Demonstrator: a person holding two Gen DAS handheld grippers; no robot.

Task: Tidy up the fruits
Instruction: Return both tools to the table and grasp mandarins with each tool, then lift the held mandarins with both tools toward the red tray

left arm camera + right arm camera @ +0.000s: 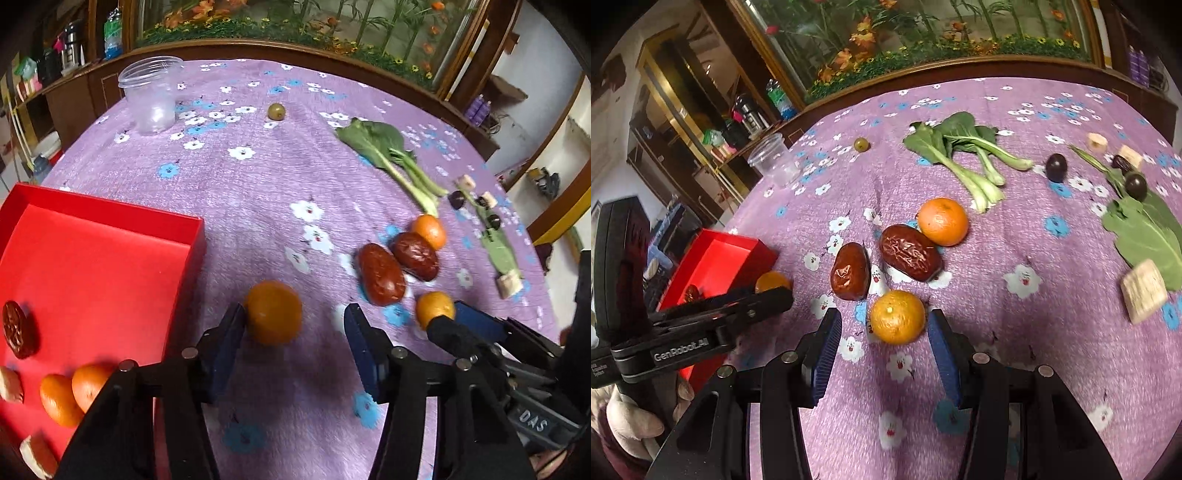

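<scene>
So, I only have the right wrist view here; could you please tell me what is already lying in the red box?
Observer: The left wrist view shows the red box holding two boxed oranges side by side, a red date and pale chunks.
Operator: Thank you. Is the left hand-held gripper clamped on its fruit?
Observer: Not yet. The left hand-held gripper straddles a loose orange beside the box. One pad touches it, and there is a clear gap at the other.
</scene>
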